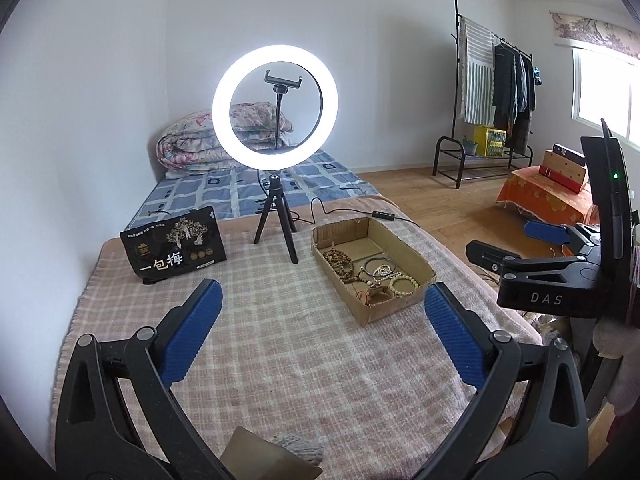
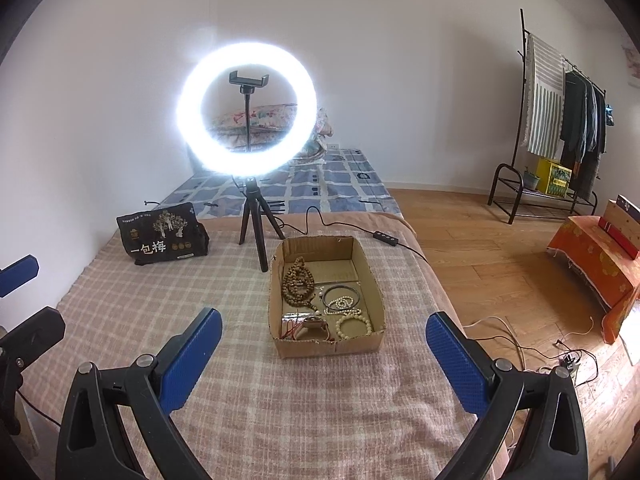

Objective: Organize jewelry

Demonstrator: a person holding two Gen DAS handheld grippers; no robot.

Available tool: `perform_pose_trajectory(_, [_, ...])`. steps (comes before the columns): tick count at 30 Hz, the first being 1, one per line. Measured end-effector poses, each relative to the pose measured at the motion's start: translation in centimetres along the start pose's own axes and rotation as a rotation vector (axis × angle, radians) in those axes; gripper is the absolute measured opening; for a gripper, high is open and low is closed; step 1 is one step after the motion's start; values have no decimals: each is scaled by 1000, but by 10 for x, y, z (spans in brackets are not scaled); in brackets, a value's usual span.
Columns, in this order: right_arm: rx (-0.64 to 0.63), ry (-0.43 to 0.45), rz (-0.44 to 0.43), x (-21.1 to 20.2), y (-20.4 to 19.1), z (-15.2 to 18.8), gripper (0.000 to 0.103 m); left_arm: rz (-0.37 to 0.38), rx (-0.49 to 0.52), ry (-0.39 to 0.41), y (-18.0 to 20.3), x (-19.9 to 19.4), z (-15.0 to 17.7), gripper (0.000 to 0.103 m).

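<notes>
You're hovering both tongs over the checked blanket (image 2: 320, 408), left gripper (image 1: 322, 328) and right gripper (image 2: 322, 354) gaping wide, gripping nothing. All jewelry is sitting in the cardboard tray (image 2: 326, 346): brown bead string (image 2: 298, 280), bangle (image 2: 342, 294), pale bracelets (image 2: 354, 325). Could be pre-sort or finished; can't tell. Ring light (image 2: 246, 110) tripod and snack bag (image 2: 162, 238) are crowding the tray's far side.

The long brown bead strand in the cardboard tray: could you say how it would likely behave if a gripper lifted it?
The brown bead strand lies in loose coils, so it is probably floppy and would drape and swing. Its round beads may slip between flat pads. It touches the thin bangle, so it might drag that along.
</notes>
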State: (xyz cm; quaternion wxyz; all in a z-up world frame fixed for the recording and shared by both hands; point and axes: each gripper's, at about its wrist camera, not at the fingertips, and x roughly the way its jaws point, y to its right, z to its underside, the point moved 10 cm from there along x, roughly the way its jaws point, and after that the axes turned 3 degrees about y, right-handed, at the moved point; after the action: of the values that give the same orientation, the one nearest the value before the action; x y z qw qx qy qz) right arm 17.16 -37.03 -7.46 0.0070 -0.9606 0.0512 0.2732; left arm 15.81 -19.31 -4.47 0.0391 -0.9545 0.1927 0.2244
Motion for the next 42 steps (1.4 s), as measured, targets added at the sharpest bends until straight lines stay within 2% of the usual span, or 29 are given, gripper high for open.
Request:
perform_pose_trajectory(14, [11,-6,7,-32,0,18,103,-1,0,-8,8,-21,9,103])
perform_pose_trajectory(42, [26,-21,-9,-34,-6,25,103,-2,0,-7,7,-26,10,103])
